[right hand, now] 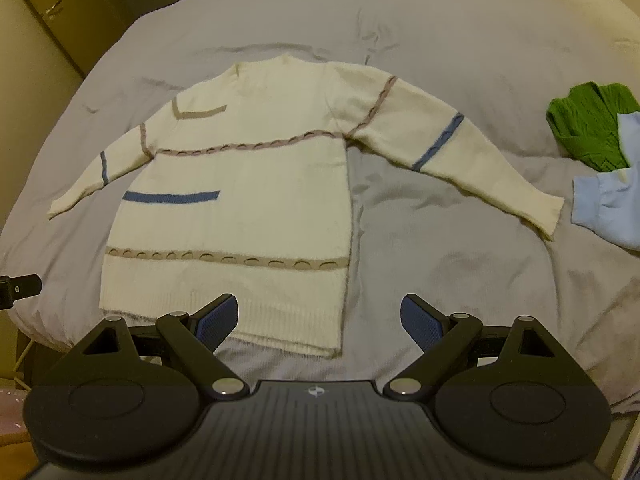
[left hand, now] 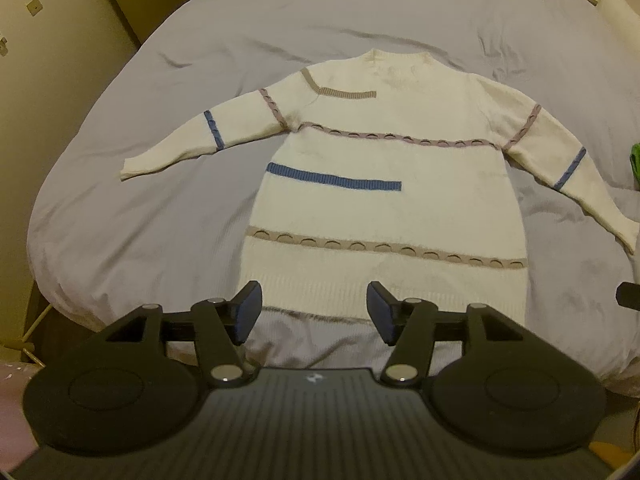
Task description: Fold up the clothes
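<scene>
One wide grey bed cover (left hand: pixel 168 208) carries the cream knitted sweater with blue and beige stripes (left hand: pixel 384 208), spread flat, sleeves out. Both the left gripper (left hand: pixel 314 312) and right gripper (right hand: pixel 319 322) hover with fingers spread, holding nothing. Risk: pinching the cover together with the hem, or the soft knit bunching.

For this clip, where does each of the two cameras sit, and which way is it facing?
Left wrist view: sits on the left gripper, above the bed's near edge, looking down and forward over the sweater; its own two fingers show open and empty, and a bit of the other gripper at the right edge.
Right wrist view: sits on the right gripper, further right, same downward slant; its open, empty fingers show, plus a green garment and a light blue garment.
Shared: the sweater lying flat, sleeves spread, on the grey bedcover.
</scene>
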The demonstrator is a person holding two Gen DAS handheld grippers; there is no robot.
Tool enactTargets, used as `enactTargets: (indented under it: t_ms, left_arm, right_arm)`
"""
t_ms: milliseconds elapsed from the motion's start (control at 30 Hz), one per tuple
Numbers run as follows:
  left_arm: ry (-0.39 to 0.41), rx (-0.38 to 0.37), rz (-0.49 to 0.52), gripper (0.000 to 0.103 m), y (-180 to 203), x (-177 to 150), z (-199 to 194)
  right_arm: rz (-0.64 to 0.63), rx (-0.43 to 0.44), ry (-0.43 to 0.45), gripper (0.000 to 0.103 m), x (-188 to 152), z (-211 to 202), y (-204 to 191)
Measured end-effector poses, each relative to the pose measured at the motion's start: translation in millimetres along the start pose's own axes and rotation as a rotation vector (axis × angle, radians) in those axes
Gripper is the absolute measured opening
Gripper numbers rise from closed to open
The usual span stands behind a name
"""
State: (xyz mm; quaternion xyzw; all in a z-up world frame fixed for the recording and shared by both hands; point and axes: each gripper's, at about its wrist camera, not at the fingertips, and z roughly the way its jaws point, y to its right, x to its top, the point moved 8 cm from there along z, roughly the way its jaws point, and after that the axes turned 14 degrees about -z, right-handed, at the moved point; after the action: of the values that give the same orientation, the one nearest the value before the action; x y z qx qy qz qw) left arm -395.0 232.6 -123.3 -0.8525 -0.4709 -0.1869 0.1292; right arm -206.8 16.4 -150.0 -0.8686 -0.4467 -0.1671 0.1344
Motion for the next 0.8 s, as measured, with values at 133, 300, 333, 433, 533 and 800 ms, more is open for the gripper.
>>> enactTargets:
  t_ms: [133, 300, 333, 433, 533, 800]
  left_arm:
    - [0.009, 0.005, 0.003, 0.058, -0.6, 0.5, -2.8]
    - [0.014, 0.004, 0.009, 0.058, -0.1, 1.0, -4.0]
    - [0.015, 0.002, 0.01, 0.058, 0.1, 1.1, -4.6]
    - [0.019, -0.002, 0.016, 0.058, 0.8, 2.1, -4.9]
    - [0.017, -0.003, 0.021, 0.058, 3.7, 3.0, -4.0]
    - [0.021, -0.019, 0.048, 0.063, 18.6, 7.1, -4.4]
  right_arm:
    - [-0.002, -0.022, 0.001, 0.09, -2.2, -6.3, 2.2]
    - [0.022, -0.052, 0.001, 0.091, -5.1, -12.6, 11.3]
    - [0.027, -0.057, 0.0, 0.091, -5.4, -13.7, 13.5]
    - [0.038, -0.075, 0.002, 0.091, -5.6, -17.1, 18.6]
    - [0.046, -0.099, 0.004, 0.091, -5.7, -21.1, 23.1]
    - [0.082, -0.135, 0.013, 0.1, -8.4, -27.5, 37.5]
